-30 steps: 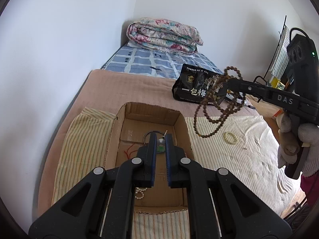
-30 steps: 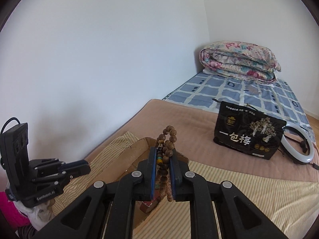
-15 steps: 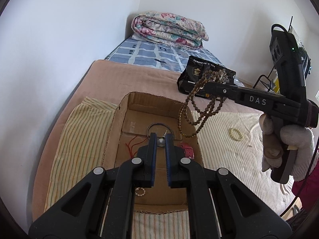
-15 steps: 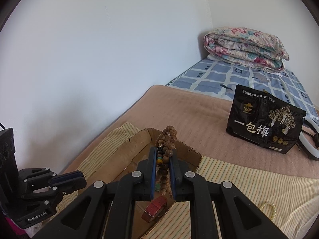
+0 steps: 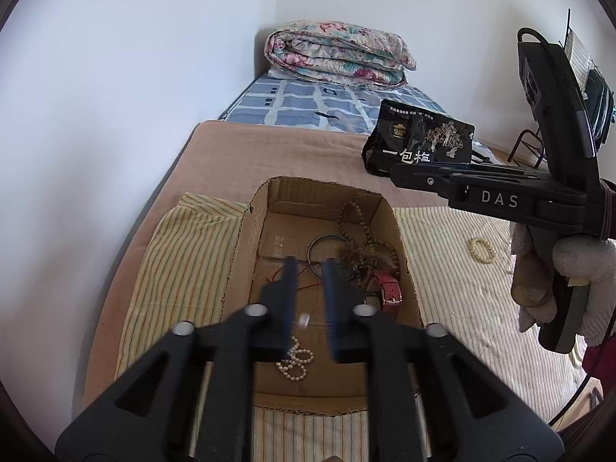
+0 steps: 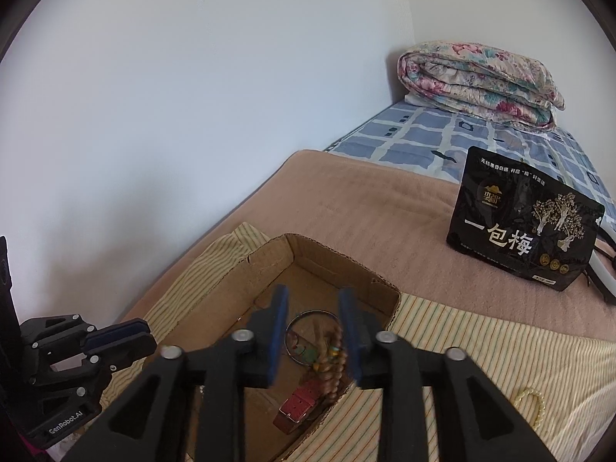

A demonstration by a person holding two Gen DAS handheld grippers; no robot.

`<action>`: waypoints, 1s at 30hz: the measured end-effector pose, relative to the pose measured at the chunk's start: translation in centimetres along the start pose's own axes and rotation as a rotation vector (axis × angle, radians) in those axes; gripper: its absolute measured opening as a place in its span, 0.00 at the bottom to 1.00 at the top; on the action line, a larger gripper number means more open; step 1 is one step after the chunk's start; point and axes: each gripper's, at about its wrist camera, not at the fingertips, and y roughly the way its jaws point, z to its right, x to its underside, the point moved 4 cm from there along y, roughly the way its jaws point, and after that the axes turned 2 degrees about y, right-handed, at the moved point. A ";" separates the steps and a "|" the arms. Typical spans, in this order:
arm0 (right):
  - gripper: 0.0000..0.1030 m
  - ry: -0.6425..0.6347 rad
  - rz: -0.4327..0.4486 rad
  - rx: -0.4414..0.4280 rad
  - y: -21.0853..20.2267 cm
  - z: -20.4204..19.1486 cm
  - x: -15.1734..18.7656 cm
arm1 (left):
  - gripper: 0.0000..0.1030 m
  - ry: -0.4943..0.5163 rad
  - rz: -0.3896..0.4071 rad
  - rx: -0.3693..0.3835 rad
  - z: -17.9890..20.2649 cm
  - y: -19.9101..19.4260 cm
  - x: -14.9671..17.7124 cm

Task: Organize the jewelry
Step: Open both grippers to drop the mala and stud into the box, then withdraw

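Note:
An open cardboard box (image 5: 258, 231) (image 6: 269, 265) lies on a striped cloth. Inside it lie a brown wooden bead necklace (image 5: 362, 242) (image 6: 333, 358), a metal ring (image 5: 321, 248) (image 6: 308, 331), a red watch strap (image 5: 389, 288) (image 6: 296, 408) and a small pearl bracelet (image 5: 294, 362). My left gripper (image 5: 310, 296) is open and empty, above the box. My right gripper (image 6: 313, 331) is open and empty over the box's right part, with the bead necklace below it. A pale bead bracelet (image 5: 481, 249) (image 6: 531, 400) lies on the cloth right of the box.
A black snack bag (image 5: 419, 142) (image 6: 523, 219) stands on the brown blanket (image 5: 269, 154) behind the box. A folded floral quilt (image 5: 338, 54) (image 6: 481, 77) lies at the bed's far end. A white wall runs along the left.
My right gripper opened and let go of the brown bead necklace, which now lies in the box. My left gripper's fingers also spread wider.

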 end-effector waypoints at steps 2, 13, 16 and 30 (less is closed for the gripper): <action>0.48 -0.005 -0.002 0.011 0.0 -0.1 0.0 | 0.57 -0.009 0.017 -0.011 -0.2 -0.1 -0.1; 0.96 0.014 0.022 0.050 -0.7 0.5 0.2 | 0.66 -0.022 0.038 -0.035 -0.6 -0.2 -0.3; 0.97 0.018 0.023 0.054 -0.9 0.6 0.3 | 0.67 -0.016 0.040 -0.035 -0.5 -0.2 -0.3; 0.97 0.018 0.052 0.077 -3.8 1.9 0.3 | 0.67 0.023 0.071 -0.043 1.1 -1.2 -1.3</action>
